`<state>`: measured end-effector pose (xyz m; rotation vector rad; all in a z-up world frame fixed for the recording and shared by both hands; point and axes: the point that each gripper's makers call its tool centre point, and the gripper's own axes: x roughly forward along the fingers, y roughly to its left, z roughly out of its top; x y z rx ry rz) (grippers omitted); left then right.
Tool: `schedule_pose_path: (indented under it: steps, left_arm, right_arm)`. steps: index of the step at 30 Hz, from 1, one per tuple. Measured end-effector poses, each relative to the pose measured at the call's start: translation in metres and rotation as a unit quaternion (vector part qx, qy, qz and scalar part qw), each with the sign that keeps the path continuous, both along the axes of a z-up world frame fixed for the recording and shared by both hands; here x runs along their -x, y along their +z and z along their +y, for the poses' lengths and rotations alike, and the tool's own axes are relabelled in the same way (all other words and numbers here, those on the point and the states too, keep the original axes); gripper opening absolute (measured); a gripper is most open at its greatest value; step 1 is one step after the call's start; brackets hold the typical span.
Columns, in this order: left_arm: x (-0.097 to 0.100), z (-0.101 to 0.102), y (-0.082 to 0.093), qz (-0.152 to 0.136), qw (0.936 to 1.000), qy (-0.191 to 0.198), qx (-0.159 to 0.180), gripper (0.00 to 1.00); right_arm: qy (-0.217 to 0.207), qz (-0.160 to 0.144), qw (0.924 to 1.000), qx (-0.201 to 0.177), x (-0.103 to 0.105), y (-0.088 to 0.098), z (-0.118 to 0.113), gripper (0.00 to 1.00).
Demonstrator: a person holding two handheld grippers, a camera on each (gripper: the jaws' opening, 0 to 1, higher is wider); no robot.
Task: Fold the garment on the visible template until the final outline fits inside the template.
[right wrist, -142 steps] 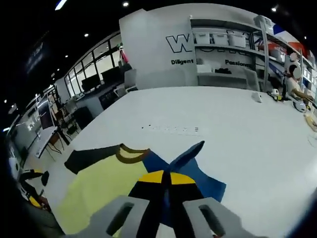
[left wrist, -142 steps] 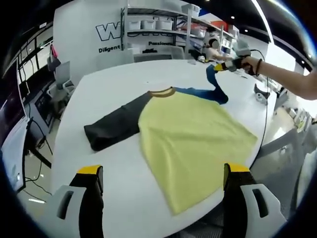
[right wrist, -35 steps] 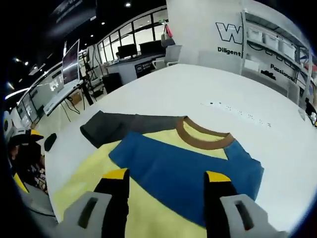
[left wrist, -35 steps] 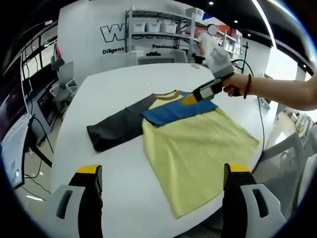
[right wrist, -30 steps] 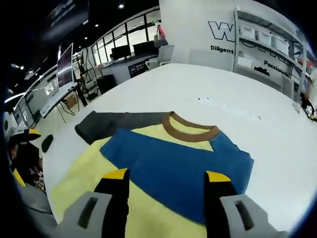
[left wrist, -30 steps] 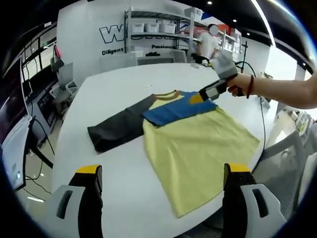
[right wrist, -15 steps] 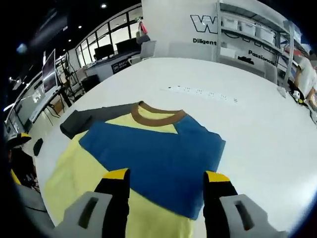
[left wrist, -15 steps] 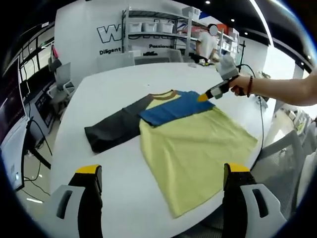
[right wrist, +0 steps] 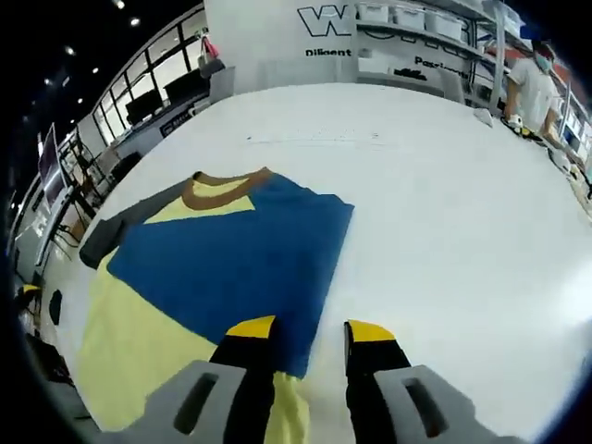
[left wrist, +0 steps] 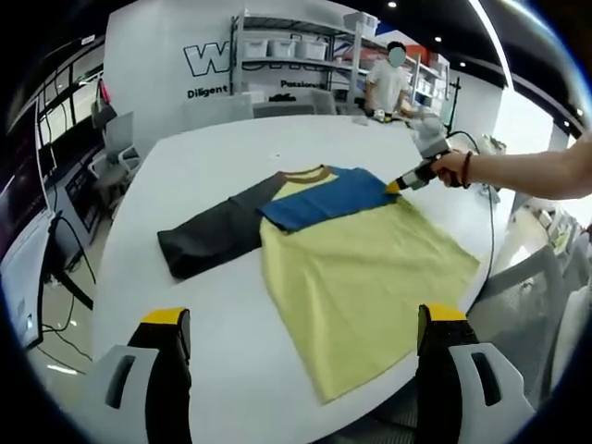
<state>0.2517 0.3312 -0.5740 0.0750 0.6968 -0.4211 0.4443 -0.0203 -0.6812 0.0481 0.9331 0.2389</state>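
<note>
Garment: yellow shirt (left wrist: 361, 277) lying flat on the white bench (left wrist: 185, 324), brown collar (right wrist: 225, 188) at the far end.
Blue sleeve: blue sleeve (right wrist: 231, 268) folded across the upper chest, lying flat over the yellow body; its outer edge runs along the shirt's side in the right gripper view.
Dark sleeve: dark grey sleeve (left wrist: 208, 236) stretched out sideways on the bench, unfolded.
Right gripper: right gripper (right wrist: 298, 331) has jaws parted with a narrow gap, nothing between them; tips sit just over the blue sleeve's near corner. From the left gripper view it (left wrist: 398, 185) hangs at the shirt's far side edge, held by a hand (left wrist: 449, 168).
Left gripper: left gripper (left wrist: 301, 324) has jaws wide apart and empty, near the bench's near edge, well apart from the shirt's collar.
Background: shelving (left wrist: 296, 55) and a person (left wrist: 384, 83) beyond the bench.
</note>
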Motion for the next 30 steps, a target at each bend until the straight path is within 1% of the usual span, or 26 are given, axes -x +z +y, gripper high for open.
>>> schedule_pose_path:
  steps: [1, 2, 3, 7, 10, 13, 17, 21, 24, 30]
  left_arm:
    - [0.000, 0.001, 0.000, 0.001, 1.0000, 0.001, 0.001, 0.99]
    - [0.000, 0.001, -0.001, 0.003, 1.0000, 0.003, 0.000, 0.99]
    - [0.000, 0.002, -0.001, 0.004, 1.0000, 0.003, -0.003, 0.99]
    - [0.001, 0.001, -0.002, 0.005, 1.0000, 0.002, -0.006, 0.99]
    - [0.001, -0.001, -0.002, 0.005, 1.0000, 0.000, -0.005, 0.99]
    - [0.002, 0.000, -0.002, 0.006, 1.0000, 0.000, -0.006, 0.99]
    - [0.004, 0.003, -0.004, 0.011, 0.9999, 0.002, -0.011, 0.99]
    - [0.004, 0.004, -0.004, 0.011, 0.9999, 0.003, -0.010, 0.99]
    - [0.004, 0.005, -0.004, 0.010, 0.9999, 0.002, -0.011, 0.99]
    - [0.004, 0.006, -0.005, 0.012, 0.9998, 0.005, -0.013, 0.99]
  right_arm:
    - [-0.002, -0.013, 0.9999, -0.001, -0.004, 0.002, -0.001, 0.22]
    - [-0.003, -0.005, 1.0000, -0.004, -0.001, 0.001, 0.000, 0.19]
    - [0.000, -0.003, 1.0000, -0.006, 0.001, 0.001, 0.002, 0.17]
    - [0.013, -0.001, 0.9999, -0.006, 0.008, 0.002, 0.009, 0.00]
    - [0.019, -0.005, 0.9998, -0.001, 0.010, 0.004, 0.009, 0.00]
    - [0.028, -0.009, 0.9994, 0.017, 0.009, 0.006, 0.003, 0.00]
    - [0.033, -0.008, 0.9993, 0.016, 0.010, 0.007, 0.001, 0.00]
    - [0.051, -0.011, 0.9976, 0.045, 0.010, 0.006, -0.007, 0.00]
    - [0.057, -0.010, 0.9967, 0.056, 0.008, 0.006, -0.013, 0.00]
    - [0.065, -0.007, 0.9928, 0.100, 0.005, 0.007, -0.035, 0.00]
